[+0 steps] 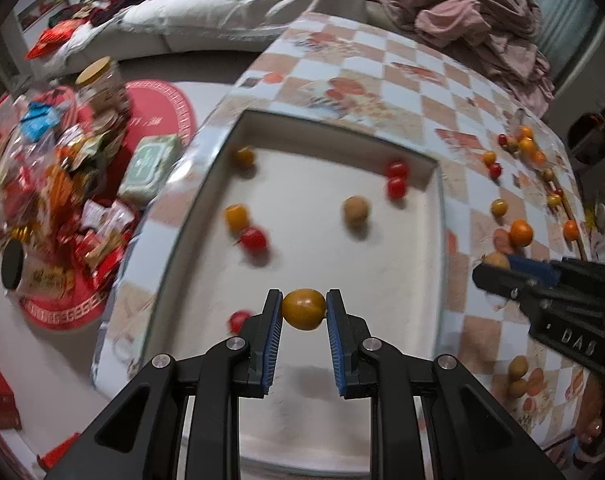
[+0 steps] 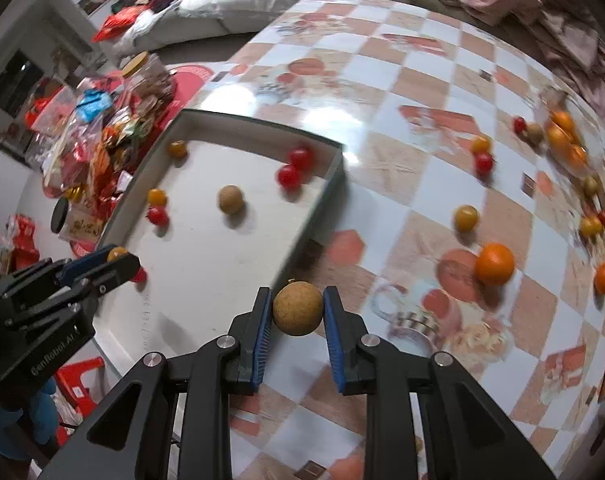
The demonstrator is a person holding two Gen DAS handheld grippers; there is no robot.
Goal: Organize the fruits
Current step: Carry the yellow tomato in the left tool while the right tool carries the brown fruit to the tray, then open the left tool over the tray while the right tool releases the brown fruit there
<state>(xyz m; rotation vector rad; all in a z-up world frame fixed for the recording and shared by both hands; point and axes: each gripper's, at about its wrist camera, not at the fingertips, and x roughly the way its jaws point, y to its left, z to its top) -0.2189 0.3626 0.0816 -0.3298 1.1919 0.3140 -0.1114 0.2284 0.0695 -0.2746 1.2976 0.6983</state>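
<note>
Beyond the table's left edge, a heap of shiny snack packets (image 1: 58, 192) smears into blur, and the far scattered fruits (image 2: 562, 140) are soft too. The left gripper (image 1: 304, 308) pinches a smooth, glossy yellow tomato (image 1: 304, 309) between ribbed blue pads, above the shallow white tray (image 1: 436, 240), where round red and yellow fruits lie loose. The right gripper (image 2: 297, 309) clamps a rough, tan longan (image 2: 297, 309) over the glossy checked tablecloth (image 2: 402, 80), just beside the tray's corner. An orange (image 2: 495, 263) sits near.
</note>
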